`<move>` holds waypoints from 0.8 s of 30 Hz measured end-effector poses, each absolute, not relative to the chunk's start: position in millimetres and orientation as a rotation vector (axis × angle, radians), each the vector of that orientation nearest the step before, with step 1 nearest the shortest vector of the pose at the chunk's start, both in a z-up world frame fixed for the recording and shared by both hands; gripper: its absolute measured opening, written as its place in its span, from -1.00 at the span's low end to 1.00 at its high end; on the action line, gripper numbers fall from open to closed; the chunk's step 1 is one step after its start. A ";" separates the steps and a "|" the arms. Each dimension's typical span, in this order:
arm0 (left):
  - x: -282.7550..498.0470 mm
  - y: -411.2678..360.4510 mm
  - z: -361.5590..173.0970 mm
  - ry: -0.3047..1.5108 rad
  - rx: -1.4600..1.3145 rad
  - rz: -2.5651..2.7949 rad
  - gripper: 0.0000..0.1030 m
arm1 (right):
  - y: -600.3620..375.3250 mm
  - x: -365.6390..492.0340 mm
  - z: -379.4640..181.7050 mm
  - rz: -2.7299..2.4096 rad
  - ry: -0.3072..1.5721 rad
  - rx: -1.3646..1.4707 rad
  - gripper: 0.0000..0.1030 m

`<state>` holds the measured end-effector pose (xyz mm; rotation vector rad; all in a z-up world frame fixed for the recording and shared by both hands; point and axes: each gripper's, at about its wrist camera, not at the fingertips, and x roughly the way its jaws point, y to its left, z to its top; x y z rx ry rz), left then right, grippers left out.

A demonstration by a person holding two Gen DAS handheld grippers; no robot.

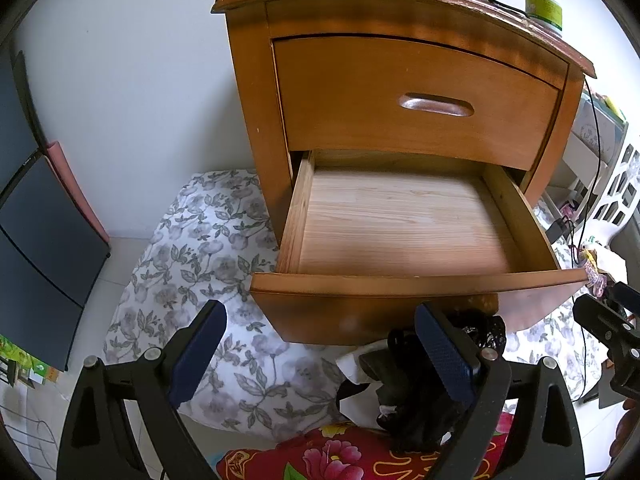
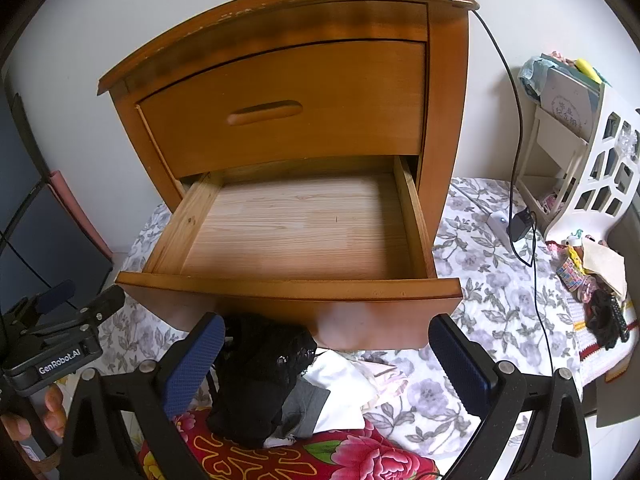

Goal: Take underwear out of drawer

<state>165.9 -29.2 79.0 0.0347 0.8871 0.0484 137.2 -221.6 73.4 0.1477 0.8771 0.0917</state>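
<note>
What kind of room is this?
Most likely a bedroom. There is a wooden nightstand with its bottom drawer pulled out, flowery bedding around it, and a small pile of underwear in front.

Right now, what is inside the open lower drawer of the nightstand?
Only the bare pale wood bottom of the lower drawer shows; no clothing is in it. Its rear strip sits shadowed under the closed upper drawer. The black underwear lies outside, below the drawer front.
</note>
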 end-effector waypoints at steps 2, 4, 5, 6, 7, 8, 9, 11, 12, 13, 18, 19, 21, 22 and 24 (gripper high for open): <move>165.8 -29.2 79.1 0.888 0.035 0.049 0.85 | -221.6 137.2 73.3 0.091 0.877 0.148 1.00; 165.4 -29.7 79.0 0.890 0.033 0.046 0.85 | -221.5 137.1 73.4 0.091 0.878 0.148 1.00; 165.4 -30.4 78.8 0.891 0.032 0.045 0.85 | -221.4 137.2 73.4 0.091 0.878 0.147 1.00; 166.2 -30.6 78.0 0.892 0.032 0.043 0.85 | -221.4 137.2 73.3 0.091 0.878 0.147 1.00; 166.3 -30.9 77.9 0.893 0.032 0.042 0.85 | -221.4 137.1 73.3 0.091 0.877 0.147 1.00; 166.3 -31.1 78.0 0.893 0.032 0.041 0.85 | -221.2 137.0 73.4 0.091 0.878 0.147 1.00; 166.6 -31.0 77.9 0.894 0.032 0.040 0.85 | -221.4 137.3 73.2 0.092 0.878 0.147 1.00; 167.1 -30.6 77.1 0.896 0.029 0.038 0.85 | -221.4 137.0 73.3 0.092 0.878 0.147 1.00; 167.4 -30.3 76.8 0.896 0.028 0.037 0.85 | -221.4 136.9 73.3 0.092 0.878 0.147 1.00; 167.6 -30.4 76.6 0.897 0.028 0.037 0.85 | -221.6 136.2 73.1 0.092 0.879 0.147 1.00; 168.0 -29.7 76.0 0.900 0.024 0.037 0.85 | -221.5 135.7 72.6 0.092 0.880 0.147 1.00; 168.1 -29.8 76.0 0.901 0.024 0.038 0.85 | -221.5 135.8 72.6 0.092 0.880 0.147 1.00; 168.0 -29.5 76.1 0.901 0.023 0.037 0.85 | -221.5 136.0 72.6 0.092 0.880 0.146 1.00; 168.0 -29.5 76.1 0.901 0.024 0.037 0.85 | -221.5 136.1 72.5 0.092 0.881 0.147 1.00; 168.2 -29.3 76.0 0.901 0.024 0.037 0.85 | -221.8 135.5 72.4 0.092 0.881 0.147 1.00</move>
